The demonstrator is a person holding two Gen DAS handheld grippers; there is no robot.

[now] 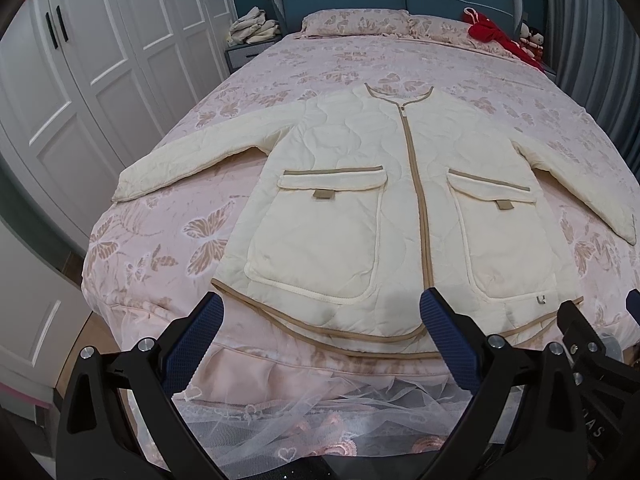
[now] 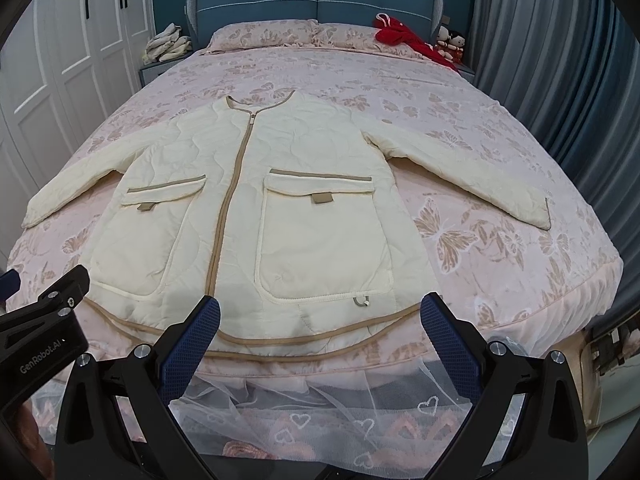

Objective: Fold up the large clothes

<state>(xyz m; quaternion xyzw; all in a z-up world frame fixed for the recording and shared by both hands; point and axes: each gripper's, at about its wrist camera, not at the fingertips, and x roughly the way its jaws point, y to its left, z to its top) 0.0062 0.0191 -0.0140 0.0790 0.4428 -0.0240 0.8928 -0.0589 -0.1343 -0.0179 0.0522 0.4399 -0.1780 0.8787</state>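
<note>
On the bed the jacket lies face up, zipped, sleeves out to both sides and hem at the near edge, I'd guess so each side is easy to grab and fold inward. Going left to right: left sleeve reaches toward the wardrobe side, left tongs hang spread wide over the hem, holding nothing, then right tongs just the same, right sleeve beyond. Containers: only the two flap pockets, shut, contents hidden
</note>
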